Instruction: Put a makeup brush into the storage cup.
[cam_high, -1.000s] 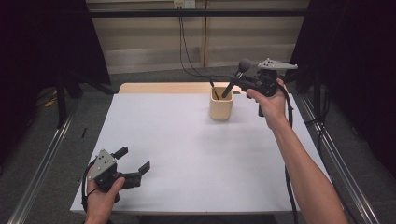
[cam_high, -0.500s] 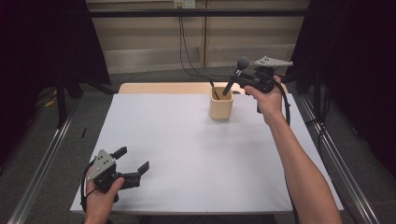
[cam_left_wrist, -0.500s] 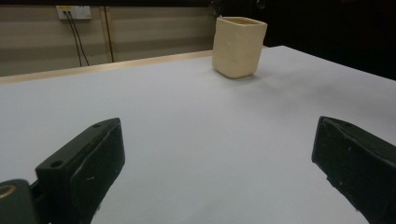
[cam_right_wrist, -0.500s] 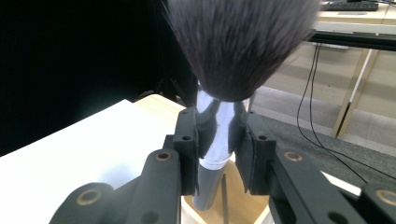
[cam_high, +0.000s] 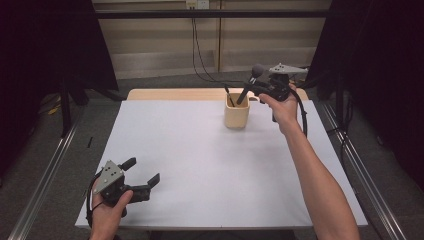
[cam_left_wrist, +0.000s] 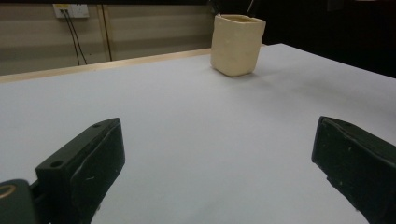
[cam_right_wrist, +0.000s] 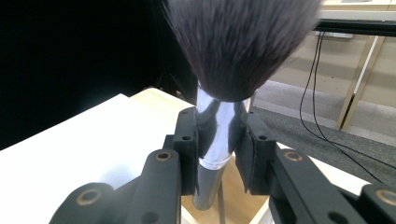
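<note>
The right claw (cam_high: 256, 86) is clamped on the silver ferrule of a makeup brush (cam_high: 248, 85), its pads pinching the metal just under the bristles, as the right gripper view shows plainly (cam_right_wrist: 217, 140); the brush hangs over the cream cup (cam_high: 236, 111) at the far side of the tabletop (cam_high: 200, 165), handle end down inside the rim, dark bristle head up and out; so the step in hand reads as setting the brush into the cup, and it looks partway in, though whether the handle tip touches the bottom I cannot tell from up here. Long axis: tilted, running from the cup's mouth up and away toward the right claw, bristles at the high end; another thin dark stick (cam_high: 228, 96) already leans in the cup beside it. Next move, by my reckoning: ease the brush lower so it rests against the rim, then let the pads part and draw the claw clear without knocking the cup. Down at the near left corner the left claw (cam_high: 141, 175) sits idle just above the tabletop, jaws spread wide with nothing between them; the cup stands well apart from it.
</note>
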